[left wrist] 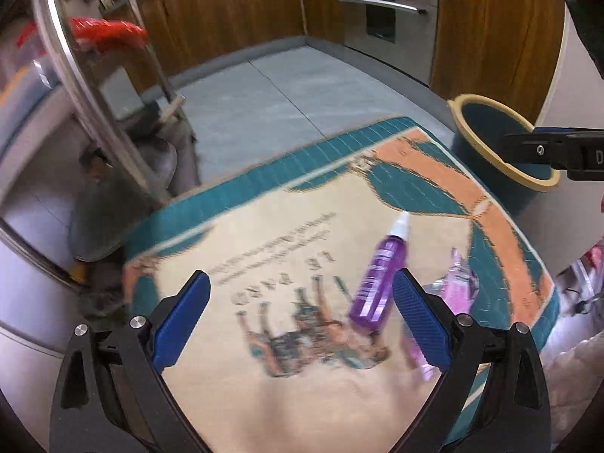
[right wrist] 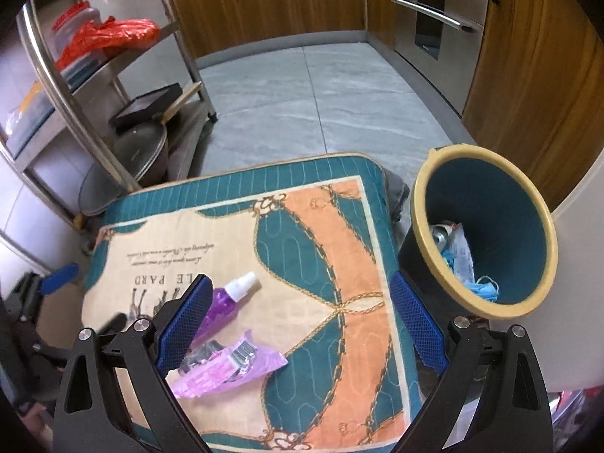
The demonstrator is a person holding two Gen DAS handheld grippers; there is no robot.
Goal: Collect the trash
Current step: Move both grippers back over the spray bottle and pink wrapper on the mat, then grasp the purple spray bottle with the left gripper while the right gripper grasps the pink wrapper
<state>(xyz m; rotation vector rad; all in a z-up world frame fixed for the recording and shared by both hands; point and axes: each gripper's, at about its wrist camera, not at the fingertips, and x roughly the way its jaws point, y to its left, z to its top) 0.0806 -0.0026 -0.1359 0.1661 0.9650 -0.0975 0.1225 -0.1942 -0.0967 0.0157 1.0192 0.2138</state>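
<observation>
- The left gripper (left wrist: 300,319) holds its ribbed blue fingers (left wrist: 185,317) wide apart and grips nothing; a translucent purple plastic spray bottle with a white nozzle (left wrist: 377,277) lies flat between them, close to the right-hand finger.
- The right gripper (right wrist: 298,324) is likewise spread wide and empty, over the orange-and-teal area of the cover.
- A crumpled pink translucent plastic wrapper (right wrist: 230,368) lies just beside the bottle's base, partly behind the right gripper's left-hand finger.
- Both items rest on a quilted fabric cover, printed in teal, orange and cream with lettering, over a padded surface (right wrist: 324,234).
- A round dark-teal plastic bin with a cream rim (right wrist: 483,234) stands just beside this surface, on the right gripper's side; it already holds paper scraps and a blue face mask.
- Judged step: approach to the bottle, with two items left. The next move calls for centring the bottle between the fingers; its smooth round body may roll on the soft cover.
</observation>
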